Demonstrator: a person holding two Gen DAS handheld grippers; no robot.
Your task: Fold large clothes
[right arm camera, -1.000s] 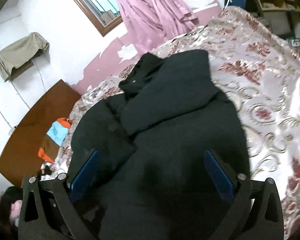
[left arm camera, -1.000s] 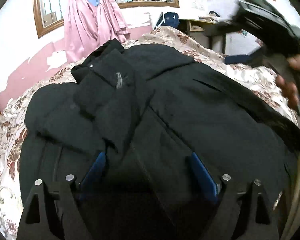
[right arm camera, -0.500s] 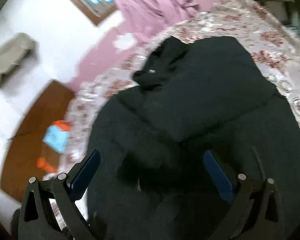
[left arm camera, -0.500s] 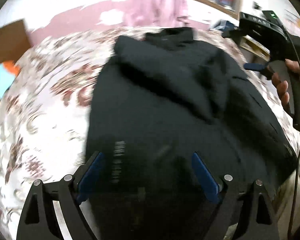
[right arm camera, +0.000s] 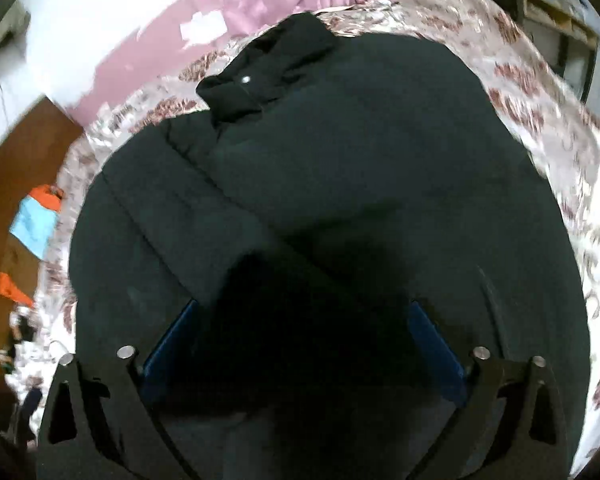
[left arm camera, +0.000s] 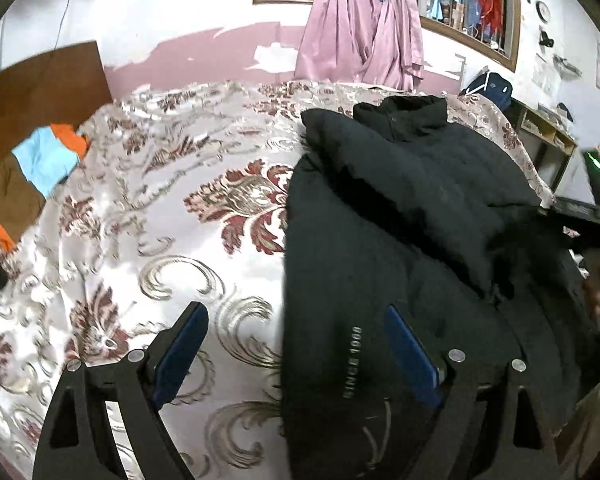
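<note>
black jacket point(left arm camera: 412, 216) spread on the bed point(left arm camera: 160, 208), sleeves folded in, collar far | left claw point(left arm camera: 296, 344) apart astride its near left edge | right claw point(right arm camera: 300, 344) apart, jaws just narrowing, nothing clamped | advice: pinch both hem corners evenly, lift together

A floral bedspread point(left arm camera: 148, 208), cream with dark red blooms, fills the left and centre of the left wrist view. Pink curtains point(left arm camera: 360, 28) hang knotted at top centre, before a wood-framed window point(left arm camera: 476, 20). At the left edge a wooden headboard point(left arm camera: 40, 80) carries orange, blue and brown cloth point(left arm camera: 40, 160). A dark blue bag point(left arm camera: 490, 88) sits at upper right, beside a wooden shelf point(left arm camera: 548, 132).
</note>
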